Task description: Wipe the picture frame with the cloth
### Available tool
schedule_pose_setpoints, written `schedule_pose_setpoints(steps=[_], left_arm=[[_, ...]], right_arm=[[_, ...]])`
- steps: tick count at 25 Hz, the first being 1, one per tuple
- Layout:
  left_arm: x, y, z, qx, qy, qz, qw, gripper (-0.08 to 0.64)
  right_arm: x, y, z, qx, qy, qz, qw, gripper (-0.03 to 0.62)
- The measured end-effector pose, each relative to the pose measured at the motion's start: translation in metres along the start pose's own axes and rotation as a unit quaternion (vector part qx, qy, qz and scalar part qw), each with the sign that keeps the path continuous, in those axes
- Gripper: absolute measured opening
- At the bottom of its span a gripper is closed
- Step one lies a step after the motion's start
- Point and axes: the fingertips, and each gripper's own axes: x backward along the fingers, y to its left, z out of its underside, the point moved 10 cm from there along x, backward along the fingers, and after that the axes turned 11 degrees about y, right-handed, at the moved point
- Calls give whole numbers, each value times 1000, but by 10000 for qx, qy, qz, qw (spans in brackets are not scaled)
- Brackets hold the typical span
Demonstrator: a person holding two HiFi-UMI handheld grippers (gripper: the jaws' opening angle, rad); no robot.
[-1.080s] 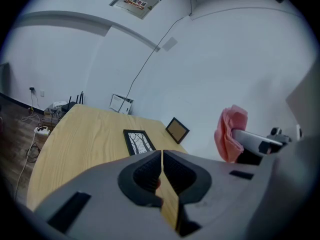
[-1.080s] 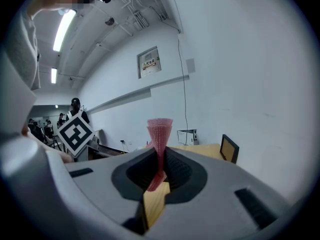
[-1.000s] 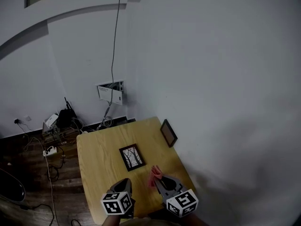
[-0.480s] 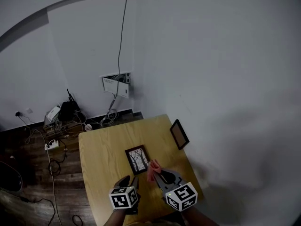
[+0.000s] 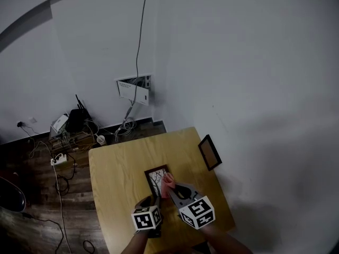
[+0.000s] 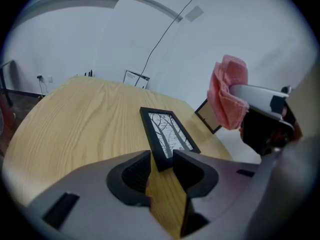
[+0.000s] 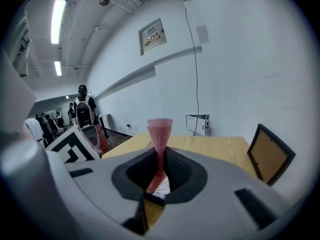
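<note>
A black picture frame [image 5: 157, 178] with a tree print lies flat on the wooden table [image 5: 116, 168]. In the left gripper view the frame [image 6: 167, 134] has its near end between the tips of my left gripper [image 6: 162, 159]. Those jaws are opening and do not press on it. My right gripper [image 5: 170, 188] is shut on a pink cloth [image 5: 167, 182], which hangs over the frame's near right corner. The right gripper view shows the cloth [image 7: 160, 131] pinched upright between the jaws of the right gripper [image 7: 160, 159]. From the left gripper view the cloth [image 6: 227, 99] hangs to the right, above the table.
A second frame [image 5: 210, 152] leans against the wall at the table's right edge, back side showing [image 7: 270, 156]. Cables, a power strip and a router [image 5: 74, 126] lie on the floor beyond the table's far left. People stand in the distance [image 7: 82, 109].
Both grippers have moved forward over the table to the flat frame. The cloth now overlaps the frame's near right corner, and the left gripper has come up to its near edge.
</note>
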Motion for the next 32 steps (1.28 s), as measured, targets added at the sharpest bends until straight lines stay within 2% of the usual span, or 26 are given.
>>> schedule_pose_setpoints(steps=[5,8,16,25,32], left_arm=[[-10,2,-4,30,36,39,10000,97],[-12,-1,-6,-89,38,57,9999,79],[-11,-2,-5,-78,63,-3,9999,77],[-13,-2,-5,-113,12,-13,9999,77],[-15,-4,-4,-25,16,-64,10000,77]], right_arm=[[-43,-8,0,178,336,-83,9992,18],[-68,-13,2,288,577,-115,9979,18],[-123,-17,8,630,1100,-177,9918,18],[-144,-11,3,1028,1766,-107,9788,18],[-147,-16,3,1175,2013,-24,9725,18]])
